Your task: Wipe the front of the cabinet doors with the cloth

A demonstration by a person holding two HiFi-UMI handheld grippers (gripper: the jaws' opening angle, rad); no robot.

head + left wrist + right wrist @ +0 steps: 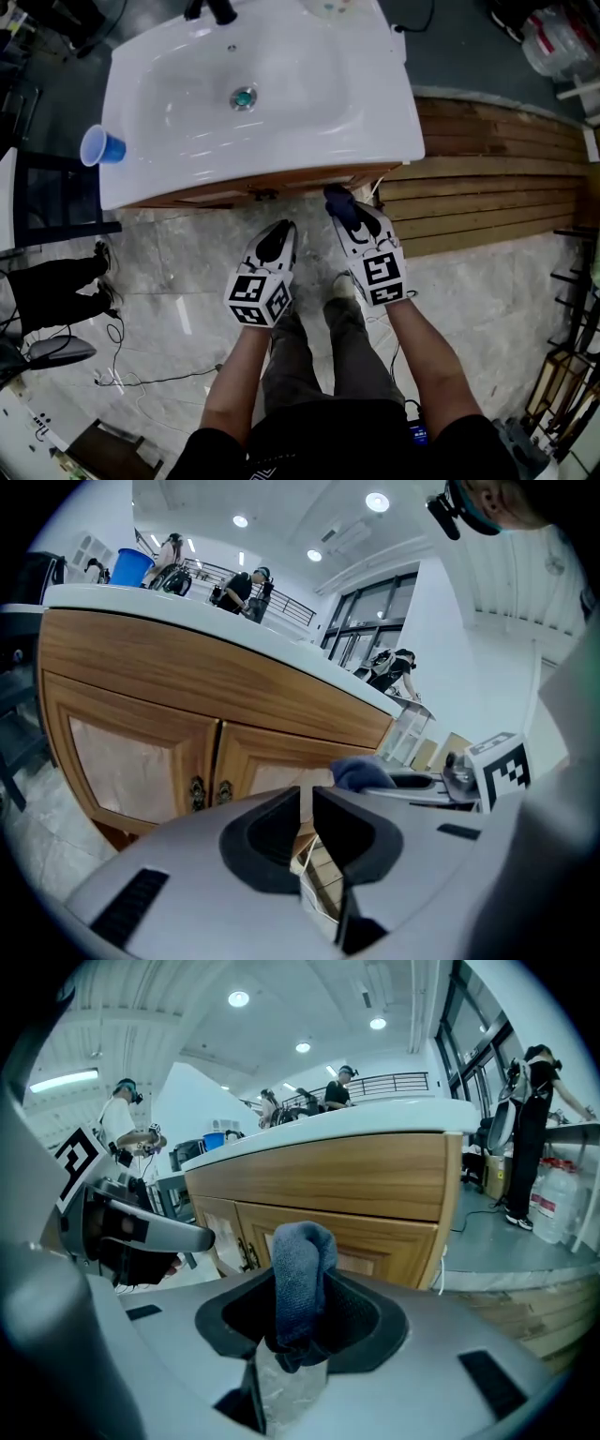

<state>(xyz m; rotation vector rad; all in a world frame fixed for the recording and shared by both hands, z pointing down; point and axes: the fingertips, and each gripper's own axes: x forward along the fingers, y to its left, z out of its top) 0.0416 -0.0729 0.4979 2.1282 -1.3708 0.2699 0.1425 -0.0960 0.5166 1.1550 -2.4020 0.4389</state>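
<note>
Cloth: dark blue, nubby terry, folded into a soft hump. It is pinched between the black ribbed pads of my right gripper. The fold stands up above the jaws and a short tail hangs below them. It is not touching the cabinet doors, which stand just ahead of its tip.

Doors: light brown wood with visible grain, raised frames around flat, paler panels. Two small dark metal handles sit side by side at the centre seam, ahead and to the left of my left gripper.

Left gripper: jaws pressed nearly together, only a thin slit between the smooth black pads, nothing held. It sits just left of the right gripper and a little further back from the cabinet.

Above both grippers a glossy white sink overhangs the wood. It has a rounded basin with a metal drain at the middle. A blue plastic cup is at its far left edge.

Floor under the grippers: grey marbled stone. Wooden slats lie to the right of the right gripper.
</note>
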